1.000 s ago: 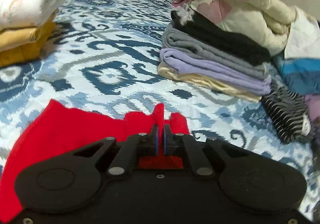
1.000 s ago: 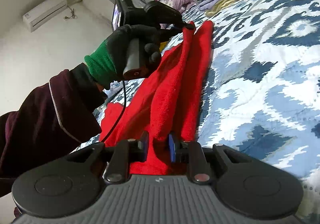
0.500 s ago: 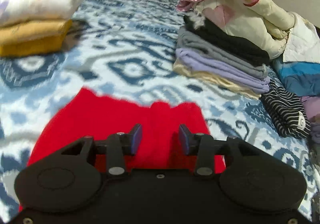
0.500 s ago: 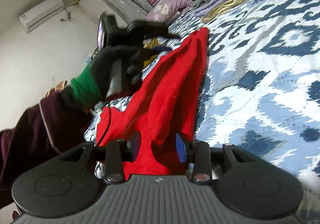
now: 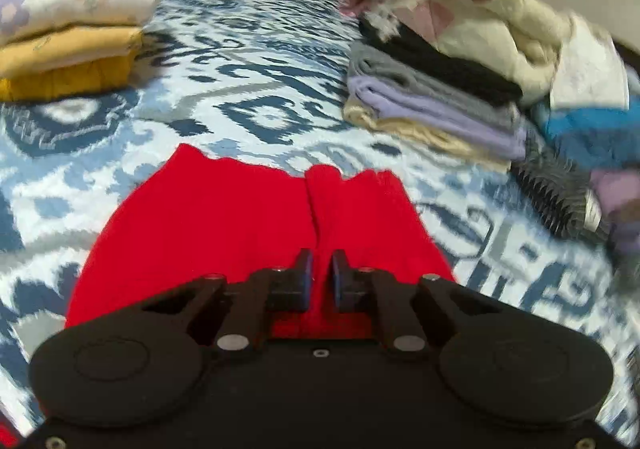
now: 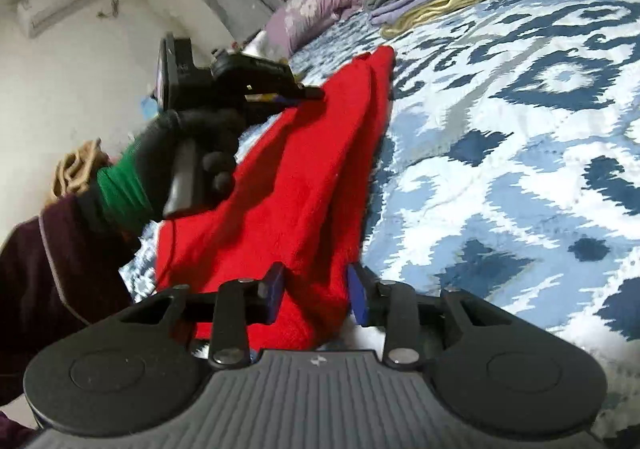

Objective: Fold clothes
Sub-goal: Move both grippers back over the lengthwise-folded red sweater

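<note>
A red knitted garment point(image 5: 248, 225) lies flat on the blue and white patterned bedspread point(image 5: 248, 97), folded lengthwise with a seam down its middle. My left gripper point(image 5: 321, 277) hovers over its near end with the jaws nearly closed, a narrow gap between them and nothing held. In the right wrist view the same red garment point(image 6: 304, 185) runs away from me. My right gripper point(image 6: 316, 291) is open, its blue pads point(image 6: 276, 291) either side of the cloth's near end. The left gripper point(image 6: 308, 93) also shows there, held in a gloved hand above the far end.
A folded stack of black, grey, lilac and cream clothes point(image 5: 432, 101) sits at the right, with a striped garment point(image 5: 560, 201) and a loose heap point(image 5: 500, 17) beside it. A yellow and white folded stack point(image 5: 68, 45) sits at the left. A lilac pillow point(image 6: 320, 9) lies at the bed's head.
Both grippers let go of the red garment, which now lies on the bed. The right jaws opened wider. The left jaws opened, then closed almost fully, and pulled back from the cloth's edge.
</note>
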A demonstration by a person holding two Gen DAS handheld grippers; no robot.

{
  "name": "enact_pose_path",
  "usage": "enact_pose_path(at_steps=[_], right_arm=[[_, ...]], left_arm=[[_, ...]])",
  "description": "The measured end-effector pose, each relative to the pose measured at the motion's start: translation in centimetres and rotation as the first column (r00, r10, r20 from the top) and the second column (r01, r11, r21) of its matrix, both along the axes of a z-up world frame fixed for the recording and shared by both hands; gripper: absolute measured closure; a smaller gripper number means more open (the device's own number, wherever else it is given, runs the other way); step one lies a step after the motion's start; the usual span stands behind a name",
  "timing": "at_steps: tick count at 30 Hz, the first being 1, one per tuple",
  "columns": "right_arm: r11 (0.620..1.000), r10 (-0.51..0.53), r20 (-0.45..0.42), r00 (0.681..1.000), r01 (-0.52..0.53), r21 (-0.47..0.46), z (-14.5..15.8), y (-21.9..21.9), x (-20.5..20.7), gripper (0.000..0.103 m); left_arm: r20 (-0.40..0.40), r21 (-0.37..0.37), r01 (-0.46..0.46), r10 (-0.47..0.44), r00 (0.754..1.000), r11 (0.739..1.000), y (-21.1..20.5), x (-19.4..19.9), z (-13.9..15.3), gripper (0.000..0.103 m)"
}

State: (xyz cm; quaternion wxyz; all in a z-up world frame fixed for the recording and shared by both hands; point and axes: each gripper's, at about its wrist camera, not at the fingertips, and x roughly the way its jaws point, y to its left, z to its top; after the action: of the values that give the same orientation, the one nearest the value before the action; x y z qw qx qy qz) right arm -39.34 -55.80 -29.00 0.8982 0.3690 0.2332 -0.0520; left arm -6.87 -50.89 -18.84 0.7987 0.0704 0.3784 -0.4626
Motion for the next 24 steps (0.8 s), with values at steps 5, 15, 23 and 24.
enact_pose_path(at_steps=[5, 15, 23, 24], right_arm=[[0.997, -0.035, 0.026, 0.999, 0.037, -0.069, 1.7, 0.5, -1.8, 0.067], [0.901, -0.045, 0.136, 0.99, 0.099, -0.423, 4.1, 3.0, -0.3, 0.091], [0.908, 0.03, -0.03, 0.999, -0.04, -0.417, 1.8, 3.7, 4.3, 0.091], [0.906, 0.035, -0.044, 0.998, -0.05, -0.421, 1.6, 3.9, 4.5, 0.091]], left_arm=[[0.073, -0.032, 0.002, 0.001, 0.997, 0.999, 1.8, -0.7, 1.6, 0.077], [0.058, -0.084, 0.213, -0.209, 0.976, 0.973, 5.5, -7.5, 1.9, 0.077], [0.067, -0.049, 0.269, -0.265, 0.962, 0.962, 7.2, -10.5, -1.8, 0.075], [0.069, -0.065, 0.268, -0.264, 0.962, 0.961, 7.5, -10.4, -2.2, 0.074]])
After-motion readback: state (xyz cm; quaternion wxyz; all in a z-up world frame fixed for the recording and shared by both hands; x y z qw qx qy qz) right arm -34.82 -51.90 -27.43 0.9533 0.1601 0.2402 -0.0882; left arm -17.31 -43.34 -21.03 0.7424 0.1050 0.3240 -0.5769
